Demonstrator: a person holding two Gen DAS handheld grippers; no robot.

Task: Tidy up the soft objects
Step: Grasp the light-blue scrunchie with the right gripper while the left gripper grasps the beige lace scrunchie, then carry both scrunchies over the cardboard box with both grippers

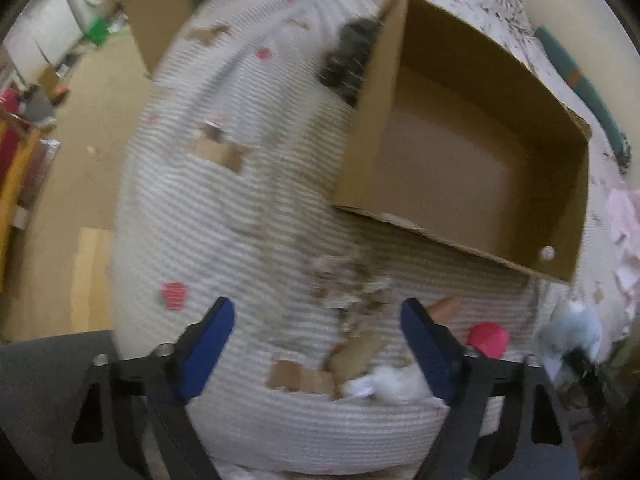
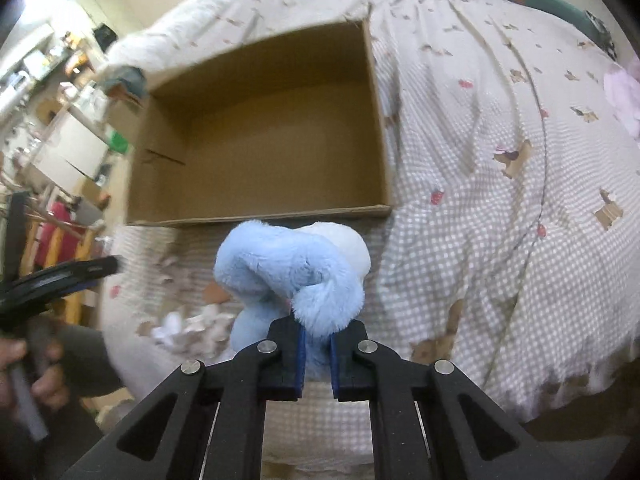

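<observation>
My right gripper is shut on a light blue plush toy and holds it just in front of the near wall of an empty cardboard box. The same toy shows at the right edge of the left wrist view, and the box there too. My left gripper is open and empty above the checked bedspread, left of the box. A pink soft object, a white soft piece and an orange piece lie by its right finger. A grey furry thing lies behind the box.
The box sits on a bed covered by the checked spread. A pale pink cloth lies at the far right. A teal object lies beyond the box. The floor with cardboard sheets and room clutter lies left of the bed.
</observation>
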